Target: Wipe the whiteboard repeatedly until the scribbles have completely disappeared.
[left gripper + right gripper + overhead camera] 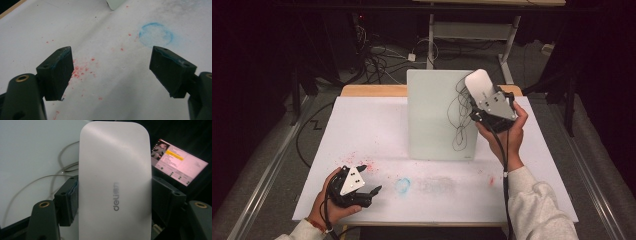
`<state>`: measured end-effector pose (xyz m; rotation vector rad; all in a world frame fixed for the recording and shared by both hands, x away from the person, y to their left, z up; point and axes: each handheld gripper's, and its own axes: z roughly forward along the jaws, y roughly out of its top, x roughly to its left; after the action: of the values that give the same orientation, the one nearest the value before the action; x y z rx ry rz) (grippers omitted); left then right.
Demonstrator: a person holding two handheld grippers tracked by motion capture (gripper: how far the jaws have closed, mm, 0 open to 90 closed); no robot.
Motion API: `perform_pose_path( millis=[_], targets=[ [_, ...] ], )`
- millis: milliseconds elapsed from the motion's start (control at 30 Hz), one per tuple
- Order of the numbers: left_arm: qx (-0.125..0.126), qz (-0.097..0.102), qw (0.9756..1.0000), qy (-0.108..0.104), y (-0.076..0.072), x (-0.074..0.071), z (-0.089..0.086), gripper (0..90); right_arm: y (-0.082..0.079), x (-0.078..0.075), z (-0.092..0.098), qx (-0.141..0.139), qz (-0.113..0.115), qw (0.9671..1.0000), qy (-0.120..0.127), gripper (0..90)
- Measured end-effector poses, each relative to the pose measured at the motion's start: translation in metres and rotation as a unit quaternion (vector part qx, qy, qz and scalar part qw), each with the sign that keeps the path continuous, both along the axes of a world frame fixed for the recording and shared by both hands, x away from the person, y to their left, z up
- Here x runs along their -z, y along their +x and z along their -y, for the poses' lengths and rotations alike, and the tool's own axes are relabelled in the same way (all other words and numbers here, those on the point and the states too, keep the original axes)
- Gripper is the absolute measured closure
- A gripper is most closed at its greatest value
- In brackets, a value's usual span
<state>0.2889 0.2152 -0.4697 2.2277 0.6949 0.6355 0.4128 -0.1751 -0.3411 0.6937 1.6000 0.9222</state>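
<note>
White sheet (362,130) covers the wooden table (372,90). Red specks (81,71) and a blue ring stain (155,35) mark it. Lit screen (178,162) in the dark background. Cables (377,57) on floor.

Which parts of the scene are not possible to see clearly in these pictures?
- Eraser underside: right gripper view, turned away; lower end cut by the frame.
- Board scribbles: high view, partly behind the eraser and right gripper.
- Screen text: right gripper view, too small.
- Left gripper body: cut off.
</note>
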Motion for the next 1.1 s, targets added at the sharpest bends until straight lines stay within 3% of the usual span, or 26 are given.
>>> perform_pose_path(
  millis=[167,200,267,433,733,833,933,1100],
  targets=[
    [0.000,-0.001,1.0000,0.000,0.000,0.000,0.000,18.9,-0.005,0.012,-0.023,-0.018,-0.004,0.9982,-0.058,31.3],
    [0.000,-0.001,1.0000,-0.001,0.000,0.000,-0.001,18.9,-0.005,0.011,-0.023,-0.019,-0.002,0.9981,-0.059,31.3],
    [0.000,0.000,1.0000,-0.001,0.000,0.000,-0.001,18.9,-0.002,0.006,-0.019,-0.024,-0.004,0.9990,-0.038,31.2],
    [0.000,-0.001,1.0000,-0.003,0.000,0.000,-0.002,18.9,0.003,-0.008,-0.011,0.000,0.006,1.0000,-0.006,31.3],
    [0.000,0.001,1.0000,-0.003,-0.001,0.000,-0.002,18.9,-0.001,0.004,-0.020,-0.004,0.003,0.9996,-0.030,31.3],
    [0.001,0.001,1.0000,-0.003,-0.001,-0.001,-0.001,18.9,0.000,-0.002,-0.016,-0.005,0.002,0.9998,-0.020,31.3],
    [-0.001,0.001,1.0000,-0.005,0.000,-0.001,-0.002,18.9,0.002,-0.004,-0.012,-0.003,0.003,1.0000,0.004,31.2],
    [0.002,-0.001,1.0000,-0.004,0.000,0.000,-0.002,18.9,-0.004,0.013,-0.022,-0.005,0.005,0.9998,-0.021,31.3]
  ],
)
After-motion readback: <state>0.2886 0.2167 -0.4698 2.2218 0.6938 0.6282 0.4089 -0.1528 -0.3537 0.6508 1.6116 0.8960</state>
